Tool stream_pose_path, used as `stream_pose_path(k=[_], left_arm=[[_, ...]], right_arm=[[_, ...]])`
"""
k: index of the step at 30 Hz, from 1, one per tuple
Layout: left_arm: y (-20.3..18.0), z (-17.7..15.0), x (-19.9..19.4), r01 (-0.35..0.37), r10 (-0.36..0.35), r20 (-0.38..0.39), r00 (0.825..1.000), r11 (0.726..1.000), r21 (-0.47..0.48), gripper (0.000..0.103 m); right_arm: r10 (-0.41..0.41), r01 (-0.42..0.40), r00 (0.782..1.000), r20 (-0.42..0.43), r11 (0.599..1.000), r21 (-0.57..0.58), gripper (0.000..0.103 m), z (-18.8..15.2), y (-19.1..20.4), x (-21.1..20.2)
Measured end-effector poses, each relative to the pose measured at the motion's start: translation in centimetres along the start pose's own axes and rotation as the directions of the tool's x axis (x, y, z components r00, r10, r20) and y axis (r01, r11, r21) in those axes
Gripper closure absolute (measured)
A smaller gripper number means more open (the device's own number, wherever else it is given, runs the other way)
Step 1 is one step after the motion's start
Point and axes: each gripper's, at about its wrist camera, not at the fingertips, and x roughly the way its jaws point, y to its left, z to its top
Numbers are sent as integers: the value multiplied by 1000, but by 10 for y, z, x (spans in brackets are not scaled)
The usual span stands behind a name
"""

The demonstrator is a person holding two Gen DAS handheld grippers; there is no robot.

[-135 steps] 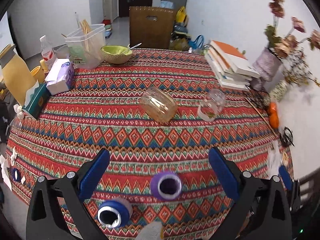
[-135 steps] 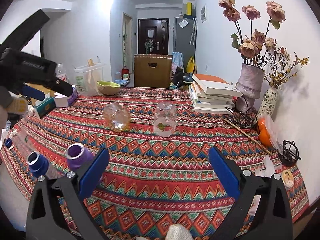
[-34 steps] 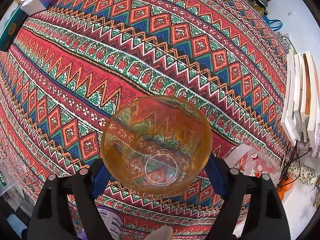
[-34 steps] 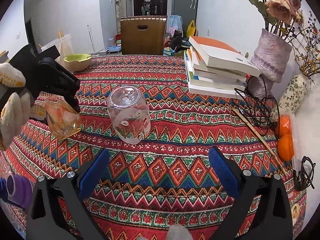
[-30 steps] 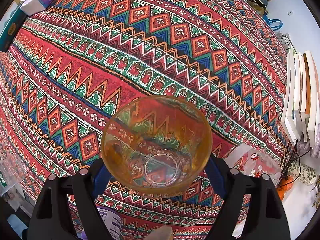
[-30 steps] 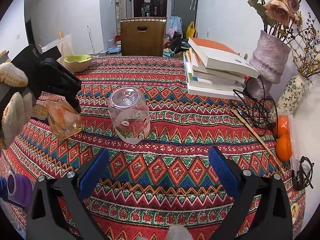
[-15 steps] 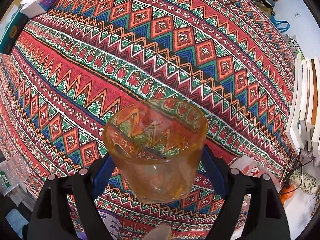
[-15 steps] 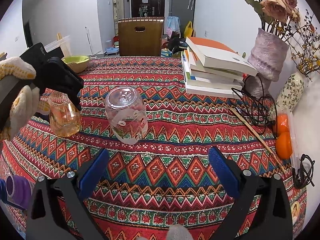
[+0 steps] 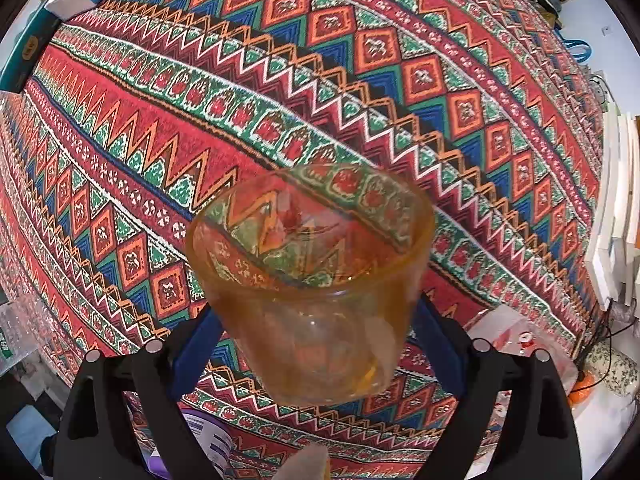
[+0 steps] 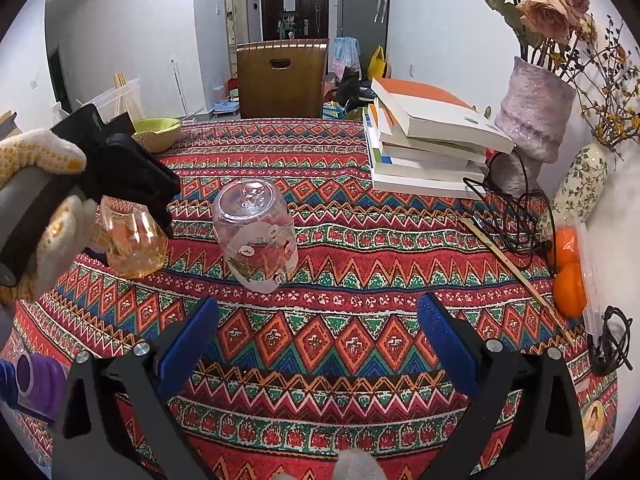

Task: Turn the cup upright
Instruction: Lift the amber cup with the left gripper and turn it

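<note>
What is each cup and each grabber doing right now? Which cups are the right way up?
Amber cup: mouth up, clamped in the left gripper; whether its base touches the tablecloth is unclear.
Clear cup: upside down on the tablecloth, untouched.
Left gripper: shut on the amber cup.
Right gripper: open, holding nothing, short of the clear cup.

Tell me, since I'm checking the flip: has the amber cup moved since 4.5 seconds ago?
Yes. The amber cup, then lying left of the clear glass, is now upright in the left tool.
</note>
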Motion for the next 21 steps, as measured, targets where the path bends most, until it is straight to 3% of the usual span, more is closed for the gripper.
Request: stream_pose_path(k=[7, 8, 21], left_arm=[[-3, 6, 12, 17, -17, -19, 1000, 1000, -9, 15], [-4, 6, 13, 31, -31, -22, 999, 1000, -3, 21], [-6, 11, 6, 52, -51, -21, 998, 997, 50, 22]], right_arm=[[2, -2, 1000, 3, 1000, 4, 7, 0, -1, 0], [2, -2, 1000, 4, 1000, 5, 7, 0, -1, 0], [-2, 2, 1000, 18, 1000, 7, 7, 0, 1, -8]])
